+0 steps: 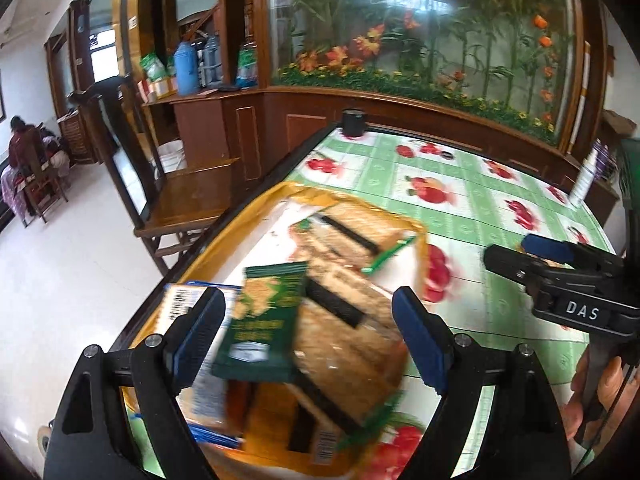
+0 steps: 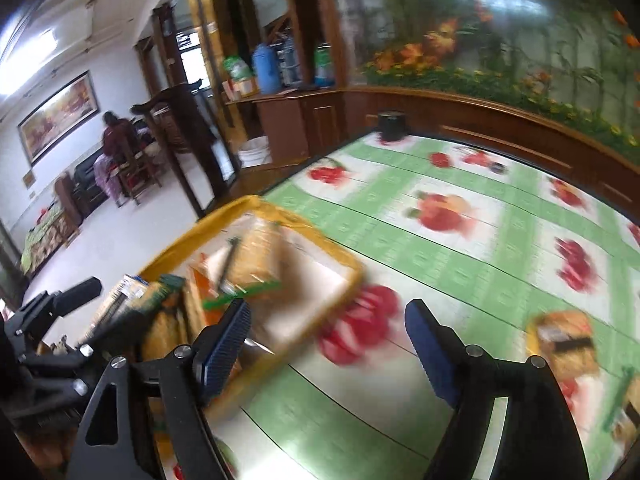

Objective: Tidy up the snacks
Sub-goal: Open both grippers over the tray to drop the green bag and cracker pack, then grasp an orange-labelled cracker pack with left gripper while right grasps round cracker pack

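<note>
Right wrist view: right gripper point(image 2: 328, 344) is hanging open, empty; loose snack pack point(image 2: 564, 346) is lying just to its right on tablecloth point(image 2: 460, 280), tray point(image 2: 256, 202) to its left, nearer the open left gripper point(image 1: 308, 340).

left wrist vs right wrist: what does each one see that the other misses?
Left wrist only: a dark green snack packet tilted between the open left gripper, and a white bottle at the table's far right.

Right wrist only: a framed picture on the wall, and loose snack packs on the tablecloth, right of the open right gripper.

Both: the yellow tray of snacks and a black cylinder.
</note>
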`<state>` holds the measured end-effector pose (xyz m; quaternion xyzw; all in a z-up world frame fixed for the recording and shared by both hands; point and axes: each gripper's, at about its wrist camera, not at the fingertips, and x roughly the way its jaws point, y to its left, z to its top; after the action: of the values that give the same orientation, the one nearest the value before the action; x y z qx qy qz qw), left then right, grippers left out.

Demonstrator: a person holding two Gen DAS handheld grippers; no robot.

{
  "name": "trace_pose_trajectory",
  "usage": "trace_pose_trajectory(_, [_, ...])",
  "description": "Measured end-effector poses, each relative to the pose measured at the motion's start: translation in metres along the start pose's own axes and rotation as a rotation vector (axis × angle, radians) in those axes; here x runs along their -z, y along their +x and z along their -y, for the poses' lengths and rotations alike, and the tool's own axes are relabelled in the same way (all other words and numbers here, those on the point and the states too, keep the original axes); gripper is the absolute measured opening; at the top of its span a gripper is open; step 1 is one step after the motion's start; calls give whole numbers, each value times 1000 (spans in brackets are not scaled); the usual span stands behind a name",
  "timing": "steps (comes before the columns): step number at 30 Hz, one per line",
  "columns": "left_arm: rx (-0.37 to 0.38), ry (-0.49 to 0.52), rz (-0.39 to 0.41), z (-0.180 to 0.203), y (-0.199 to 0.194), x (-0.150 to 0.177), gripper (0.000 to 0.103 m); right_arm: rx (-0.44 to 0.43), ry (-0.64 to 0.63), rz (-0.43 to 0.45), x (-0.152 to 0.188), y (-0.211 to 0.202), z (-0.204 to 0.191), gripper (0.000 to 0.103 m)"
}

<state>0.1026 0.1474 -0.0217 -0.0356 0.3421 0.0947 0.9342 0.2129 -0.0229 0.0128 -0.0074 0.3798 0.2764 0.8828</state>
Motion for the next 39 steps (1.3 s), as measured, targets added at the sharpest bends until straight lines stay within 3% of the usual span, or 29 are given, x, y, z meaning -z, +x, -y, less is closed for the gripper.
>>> trace_pose_trajectory(11, [60,87,-6,64,-2,-4,86,191,201,-3,69,-67,125,85])
trace_pose_trajectory(17, [123,113,-66,104,18,-3,86,313,340,0,100,-98,193,90])
trace_pose_trajectory(23, [191,176,-122,158,43,-2,86,347,412,16,113,-112,231,96])
trace_pose_trajectory(26, [237,278,-113,191,53,-5,86,348,429,15,115,-108,242,99])
trace_pose_trajectory(33, [380,683,-85,275,81,-19,86,349,427,-13,114,-97,262,99])
trace_pose_trajectory(39, [387,884,-76,315,101,-19,86,285,383,-51,108,-86,272,102])
